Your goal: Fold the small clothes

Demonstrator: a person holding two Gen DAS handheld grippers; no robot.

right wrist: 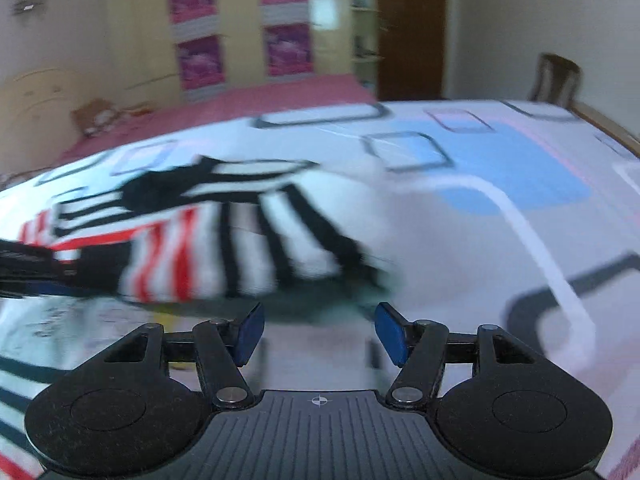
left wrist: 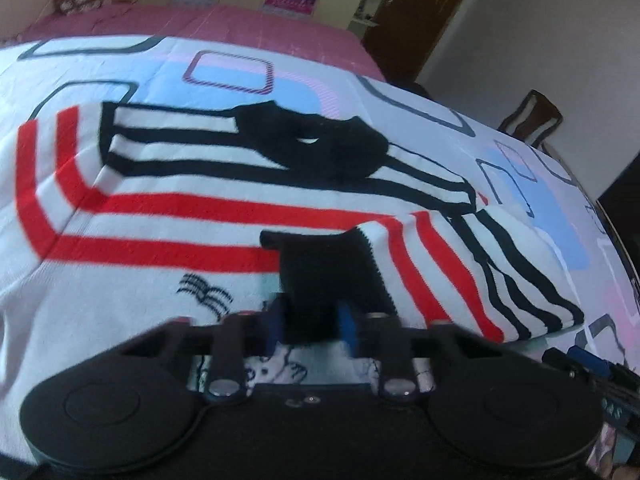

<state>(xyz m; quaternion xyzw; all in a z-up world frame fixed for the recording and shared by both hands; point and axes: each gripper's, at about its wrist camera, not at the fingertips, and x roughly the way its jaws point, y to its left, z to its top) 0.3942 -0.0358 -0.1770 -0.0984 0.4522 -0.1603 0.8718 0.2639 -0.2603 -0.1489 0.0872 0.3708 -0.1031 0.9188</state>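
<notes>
Bed: patterned white-and-blue sheet (left wrist: 280,64), pink bedspread (left wrist: 240,24) beyond. Striped sweater (left wrist: 192,208), red and black on white, lying partly folded on sheet. Left gripper (left wrist: 312,320): clamped on black cuff (left wrist: 320,264). Right gripper (right wrist: 320,332): jaws parted, empty, near sweater's edge.

Patterned bedsheet (right wrist: 500,208), pink bed cover (left wrist: 248,24), pink-panelled wardrobe (right wrist: 240,20), brown door (right wrist: 412,28), wooden chair (right wrist: 556,80)

— What is held at six o'clock?
— A black cuff (left wrist: 320,276) is pinched between the left gripper (left wrist: 311,322) pads.
— And at twelve?
— The striped garment (left wrist: 224,208) is spread on the patterned bedsheet (left wrist: 420,108), red bands below black.
</notes>
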